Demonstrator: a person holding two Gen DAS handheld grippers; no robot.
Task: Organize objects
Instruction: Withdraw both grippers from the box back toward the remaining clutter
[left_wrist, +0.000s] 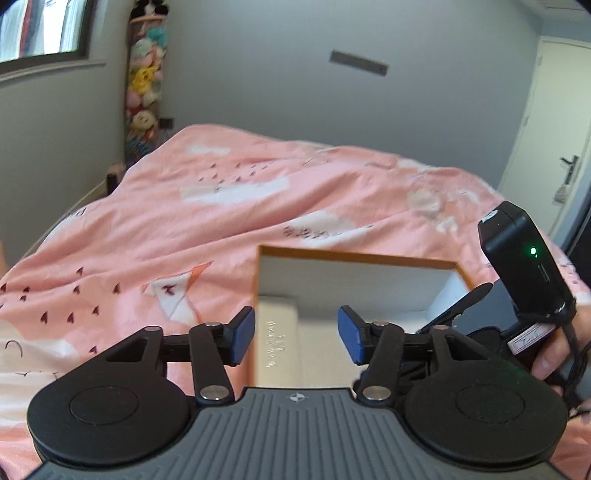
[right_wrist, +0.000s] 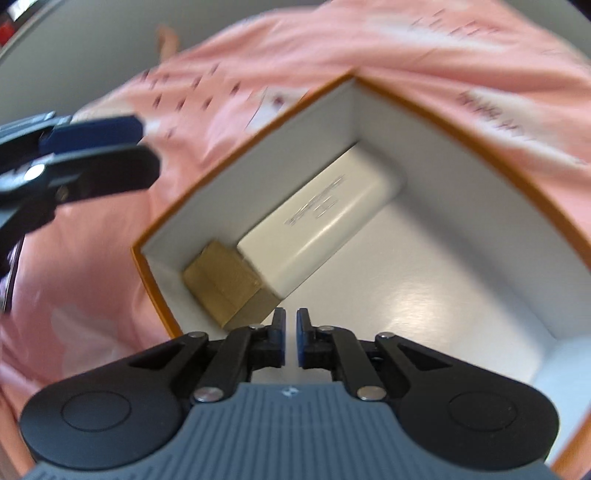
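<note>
Pink printed bedspread (left_wrist: 229, 221) lies under everything. Open orange-rimmed cardboard box with white inside (right_wrist: 424, 122) sits on it, directly ahead of both sets of fingers. In the box: 1 long white rectangular block (right_wrist: 317, 225) along the wall, 1 smaller tan cardboard block (right_wrist: 225, 284) touching its near end, just ahead-left of the right fingers. Left gripper (left_wrist: 296, 334): fingers spread, nothing between them. Right gripper (right_wrist: 291, 338): fingers almost together, thin gap, nothing pinched.
</note>
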